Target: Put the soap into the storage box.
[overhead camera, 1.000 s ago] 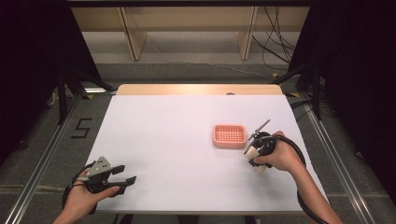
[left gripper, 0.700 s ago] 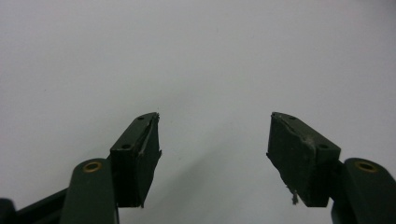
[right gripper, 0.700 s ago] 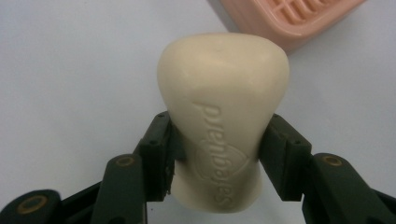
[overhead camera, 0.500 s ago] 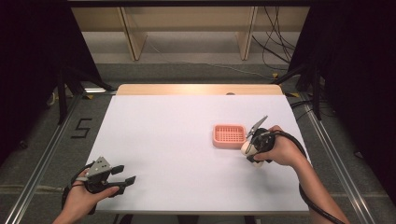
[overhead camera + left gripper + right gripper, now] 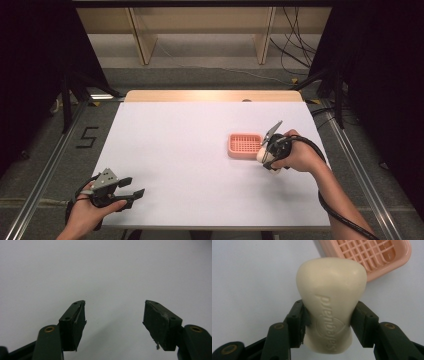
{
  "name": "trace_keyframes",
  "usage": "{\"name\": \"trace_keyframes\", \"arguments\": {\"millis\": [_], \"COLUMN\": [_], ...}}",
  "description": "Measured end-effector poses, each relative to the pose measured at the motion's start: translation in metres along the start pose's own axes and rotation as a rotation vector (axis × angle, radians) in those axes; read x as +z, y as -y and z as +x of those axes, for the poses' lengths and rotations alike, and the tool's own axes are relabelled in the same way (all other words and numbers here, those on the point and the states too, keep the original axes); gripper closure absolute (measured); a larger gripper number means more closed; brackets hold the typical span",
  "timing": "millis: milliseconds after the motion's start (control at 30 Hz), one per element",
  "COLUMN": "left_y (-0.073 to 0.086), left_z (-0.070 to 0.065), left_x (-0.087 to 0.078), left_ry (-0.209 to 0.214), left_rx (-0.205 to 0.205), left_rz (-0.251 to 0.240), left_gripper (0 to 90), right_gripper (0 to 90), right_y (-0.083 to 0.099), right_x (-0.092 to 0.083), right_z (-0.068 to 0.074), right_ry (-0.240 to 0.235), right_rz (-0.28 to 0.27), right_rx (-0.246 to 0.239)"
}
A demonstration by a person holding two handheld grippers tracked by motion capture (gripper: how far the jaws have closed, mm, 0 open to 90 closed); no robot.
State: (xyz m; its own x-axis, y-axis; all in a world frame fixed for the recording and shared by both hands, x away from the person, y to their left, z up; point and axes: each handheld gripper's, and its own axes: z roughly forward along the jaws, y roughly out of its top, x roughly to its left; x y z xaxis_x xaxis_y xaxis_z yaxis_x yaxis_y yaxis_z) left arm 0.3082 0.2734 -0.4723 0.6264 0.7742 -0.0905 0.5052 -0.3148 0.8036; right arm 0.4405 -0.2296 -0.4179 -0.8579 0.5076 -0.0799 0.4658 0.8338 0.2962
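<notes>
The right hand-held gripper (image 5: 266, 152) is clenched on a cream-coloured oval bar of soap (image 5: 330, 307), its two black pads pressed against the bar's long sides with the stamped lettering facing the camera. Compared with a second ago, this hand-held gripper has travelled a short way up the white tabletop (image 5: 190, 150) and now sits touching, or just beside, the near right corner of the pink plastic soap dish with a grid floor (image 5: 244, 145). In the right gripper view the dish (image 5: 372, 255) lies just beyond the soap's far end and a little to the right. That approach suggests the bar is about to be set into the dish; it is not there yet, and the grid is bare.

The left hand-held gripper (image 5: 127, 190) rests released at the near left of the tabletop, well apart from the right one, jaws spread with nothing between them (image 5: 113, 317). It has not shifted in that second.

Count: one bar of soap, one soap dish, two hand-held grippers.
</notes>
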Motion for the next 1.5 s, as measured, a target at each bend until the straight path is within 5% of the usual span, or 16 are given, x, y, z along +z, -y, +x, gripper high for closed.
{"name": "trace_keyframes", "arguments": {"millis": [1500], "left_y": [0.001], "left_z": [0.002], "left_x": [-0.002], "left_ry": [-0.005], "left_rx": [-0.001], "left_rz": [0.001], "left_gripper": [33.7], "right_gripper": [50.3], "right_y": [-0.049], "right_x": [-0.007], "right_z": [-0.021], "right_ry": [0.021], "right_rz": [0.020], "right_rx": [-0.097]}}
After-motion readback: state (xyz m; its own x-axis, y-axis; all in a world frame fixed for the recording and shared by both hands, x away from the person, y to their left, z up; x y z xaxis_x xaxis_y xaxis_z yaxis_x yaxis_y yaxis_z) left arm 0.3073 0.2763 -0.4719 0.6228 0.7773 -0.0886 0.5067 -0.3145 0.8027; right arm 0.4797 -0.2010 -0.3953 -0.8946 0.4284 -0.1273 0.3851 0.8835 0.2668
